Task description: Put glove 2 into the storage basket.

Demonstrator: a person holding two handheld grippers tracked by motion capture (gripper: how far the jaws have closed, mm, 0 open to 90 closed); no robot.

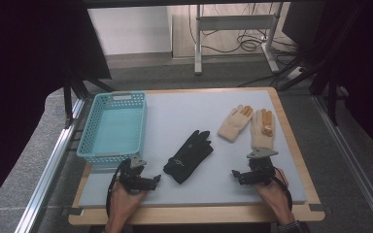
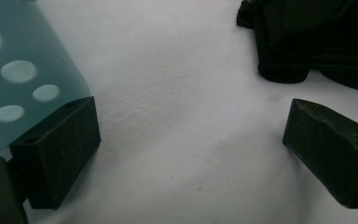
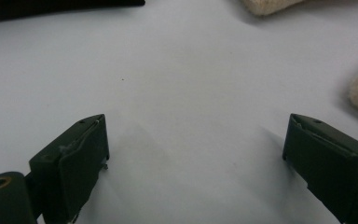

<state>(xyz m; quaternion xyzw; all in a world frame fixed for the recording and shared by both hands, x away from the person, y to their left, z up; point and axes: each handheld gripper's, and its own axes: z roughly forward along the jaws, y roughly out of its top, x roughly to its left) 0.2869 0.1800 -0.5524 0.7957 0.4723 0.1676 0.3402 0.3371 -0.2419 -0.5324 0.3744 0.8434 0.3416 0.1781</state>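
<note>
Both my grippers rest low on the mat (image 1: 223,160), jaws wide apart, nothing held. Left gripper (image 1: 156,178) sits just beside the black glove (image 1: 189,156), on its basket side; right gripper (image 1: 234,173) is on the glove's other side, a bit further off. Basket (image 1: 112,127) is near the glove, past my left gripper. Two tan gloves (image 1: 250,125) lie well apart from the black one, beyond my right gripper.

Risks, as I judge them:
- The black glove looks folded or doubled. If I pinch only the top layer, it unfolds and drags.
- Left jaw is almost touching the basket corner (image 2: 51,84). Swinging in could shove the basket.
- Soft fabric: a shallow bite at the cuff (image 2: 279,56) slips out mid-lift.
- Jaws scraping the mat may wrinkle it.
</note>
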